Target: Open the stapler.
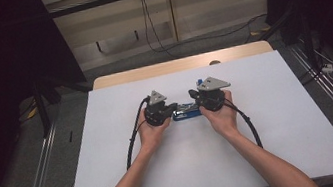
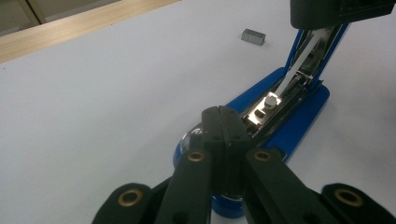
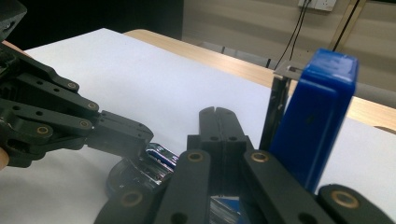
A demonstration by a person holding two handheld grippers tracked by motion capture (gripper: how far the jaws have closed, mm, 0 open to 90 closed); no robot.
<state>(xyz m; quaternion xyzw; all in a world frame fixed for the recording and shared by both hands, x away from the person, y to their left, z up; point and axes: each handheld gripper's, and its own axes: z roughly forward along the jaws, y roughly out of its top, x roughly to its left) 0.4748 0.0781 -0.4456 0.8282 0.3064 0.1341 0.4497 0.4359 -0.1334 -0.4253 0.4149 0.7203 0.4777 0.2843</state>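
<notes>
On the white table [image 1: 114,157], both the left gripper [image 2: 222,112] and right gripper [image 3: 217,113] press closed on an opened blue stapler [image 2: 289,116] (staple block [image 2: 253,36] beyond).

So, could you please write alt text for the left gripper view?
The left tongs, jaws closed together, press on the front of an opened blue stapler lying on a white table. The stapler's lid stands raised, baring its metal channel, and a small staple block lies beyond.
</notes>
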